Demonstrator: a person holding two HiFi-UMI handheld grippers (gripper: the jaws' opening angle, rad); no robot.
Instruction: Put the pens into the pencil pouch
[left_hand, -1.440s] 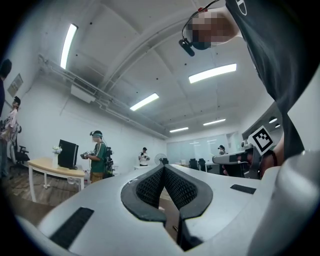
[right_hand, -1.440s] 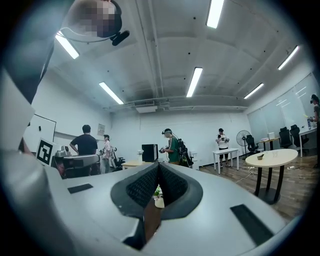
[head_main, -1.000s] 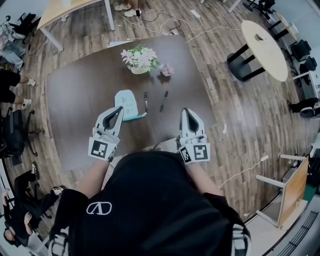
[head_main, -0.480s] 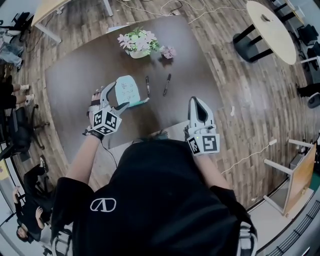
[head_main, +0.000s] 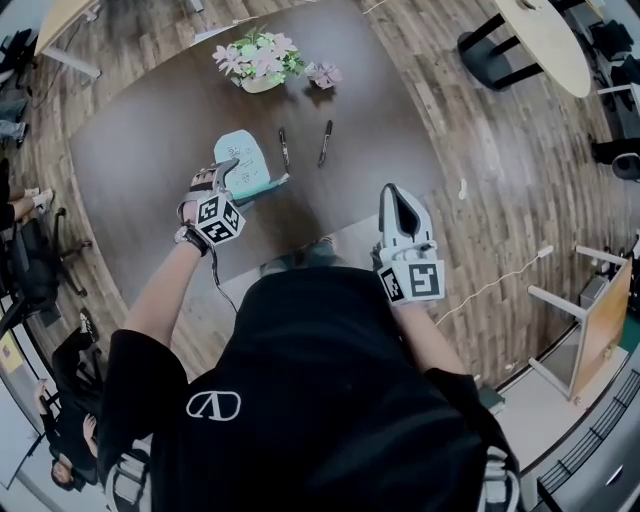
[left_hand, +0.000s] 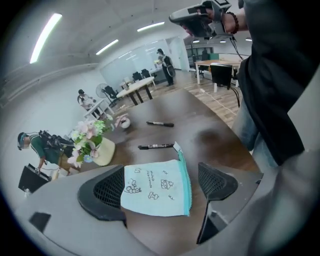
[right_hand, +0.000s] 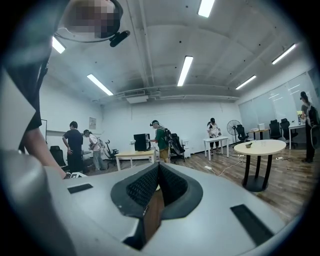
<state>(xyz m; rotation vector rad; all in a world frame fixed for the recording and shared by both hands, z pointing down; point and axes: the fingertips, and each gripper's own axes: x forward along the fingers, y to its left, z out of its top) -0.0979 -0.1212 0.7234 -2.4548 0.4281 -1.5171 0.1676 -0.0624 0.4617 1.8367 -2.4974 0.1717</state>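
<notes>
A pale blue pencil pouch (head_main: 243, 162) with a teal zipper lies flat on the dark table (head_main: 140, 150). Two black pens (head_main: 284, 148) (head_main: 325, 143) lie just beyond it. My left gripper (head_main: 231, 180) points steeply down over the pouch's near end, open. In the left gripper view the pouch (left_hand: 157, 187) sits between the spread fingers (left_hand: 102, 192) without touching them, with both pens (left_hand: 156, 146) (left_hand: 160, 123) beyond. My right gripper (head_main: 393, 195) hangs level over the table's near right edge, shut and empty; its jaws (right_hand: 159, 170) meet in the right gripper view.
A pot of pink and white flowers (head_main: 255, 62) stands at the table's far side, with a small pink flower piece (head_main: 322, 75) beside it. A round light table (head_main: 545, 40) stands far right. Cables run across the wooden floor (head_main: 480, 180). People and desks fill the room behind.
My left gripper dropped from above the near table edge to the pouch, tipped downward and opened its jaws. The right gripper shifted only slightly and stayed shut.
</notes>
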